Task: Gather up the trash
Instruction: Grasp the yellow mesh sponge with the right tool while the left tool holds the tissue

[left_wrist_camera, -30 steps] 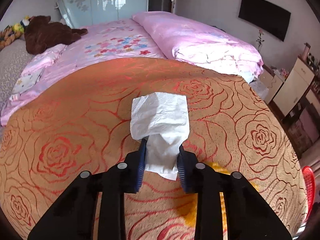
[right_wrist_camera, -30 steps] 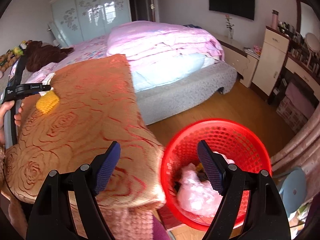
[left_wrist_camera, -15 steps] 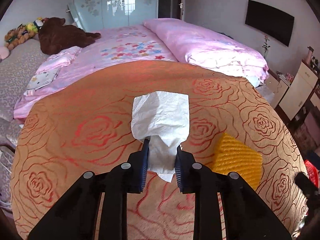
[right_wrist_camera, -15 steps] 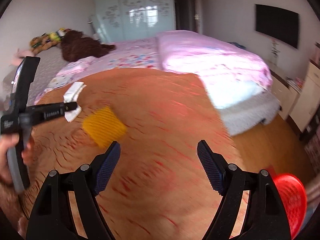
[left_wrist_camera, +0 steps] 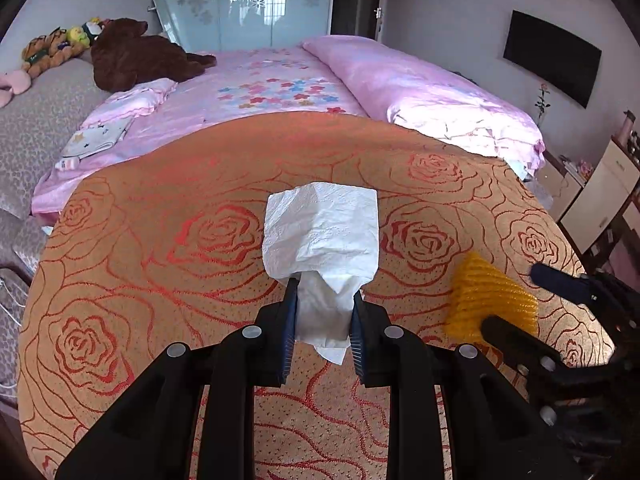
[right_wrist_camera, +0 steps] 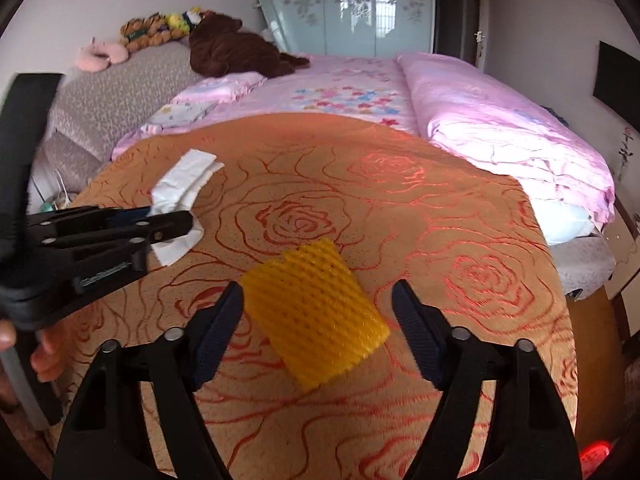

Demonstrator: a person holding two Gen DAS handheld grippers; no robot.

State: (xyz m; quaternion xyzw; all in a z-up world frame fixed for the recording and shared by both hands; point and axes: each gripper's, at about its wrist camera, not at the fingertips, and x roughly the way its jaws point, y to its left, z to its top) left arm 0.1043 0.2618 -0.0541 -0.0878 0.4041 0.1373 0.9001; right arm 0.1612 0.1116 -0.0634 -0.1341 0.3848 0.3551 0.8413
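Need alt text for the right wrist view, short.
Open right gripper straddles a yellow foam net sleeve lying on an orange rose-patterned cloth. At left, the left gripper holds a white tissue; a pink bed lies behind.

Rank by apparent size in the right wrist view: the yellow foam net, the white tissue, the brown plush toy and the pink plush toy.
1. Yellow foam net, though it lies nearest the camera.
2. Brown plush toy.
3. White tissue, partly hidden by the left tool; close to the brown toy, so unsure.
4. Pink plush toy.

Yellow foam net between seemingly spread fingers
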